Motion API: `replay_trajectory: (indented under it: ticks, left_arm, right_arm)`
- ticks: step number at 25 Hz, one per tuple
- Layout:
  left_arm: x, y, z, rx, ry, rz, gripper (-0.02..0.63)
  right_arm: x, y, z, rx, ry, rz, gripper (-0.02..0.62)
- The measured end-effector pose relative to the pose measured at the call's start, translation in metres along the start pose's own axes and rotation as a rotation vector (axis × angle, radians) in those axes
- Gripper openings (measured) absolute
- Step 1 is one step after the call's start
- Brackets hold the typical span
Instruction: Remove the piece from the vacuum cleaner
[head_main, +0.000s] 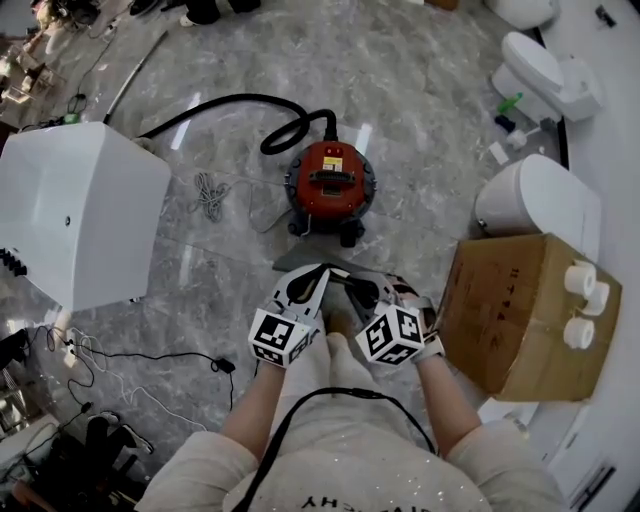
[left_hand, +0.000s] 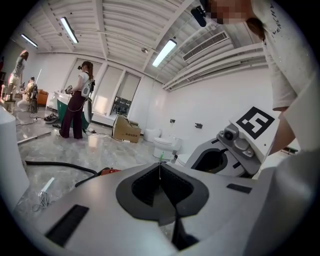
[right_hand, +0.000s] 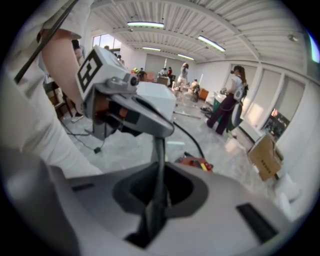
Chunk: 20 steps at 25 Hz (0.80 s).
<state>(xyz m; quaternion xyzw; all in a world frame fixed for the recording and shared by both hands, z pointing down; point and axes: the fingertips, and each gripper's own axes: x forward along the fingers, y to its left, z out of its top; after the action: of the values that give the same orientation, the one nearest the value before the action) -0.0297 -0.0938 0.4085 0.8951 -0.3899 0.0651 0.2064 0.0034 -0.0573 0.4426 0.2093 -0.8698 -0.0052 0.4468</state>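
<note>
While we look steeply down from the head view, both tongs sit close together in front of our body, over a grey marbled floor (head_main: 420, 90). The left tongs (left_hand: 160, 186) stand narrow, their pads pressed on the thin edge of a flat grey piece (head_main: 305, 263). The right tongs (right_hand: 157, 196) are also narrow and clamp the same piece, which shows in the right gripper view as a dark strip running up between the pads toward the other tongs. The piece is held between the two tongs, just on our side of the red vacuum cleaner (head_main: 331, 182); we cannot tell whether it touches the machine. The vacuum cleaner stands upright on the floor, and its black hose (head_main: 240, 105) curves away from it toward the upper left. A large white box (head_main: 80, 210) stands well apart at the left. At the right sit a cardboard box (head_main: 510, 310) and, just beyond it, a white toilet (head_main: 540, 200). In both gripper views, people stand far off across the bright room.
</note>
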Motion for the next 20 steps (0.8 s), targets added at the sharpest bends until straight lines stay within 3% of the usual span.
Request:
replay_trajectory:
  ticks: [20]
  left_arm:
    - [-0.04,-0.023,0.065,-0.044,-0.101,0.005,0.021]
  right_arm:
    - [-0.057,0.003,0.047,0.034,-0.105,0.033,0.04]
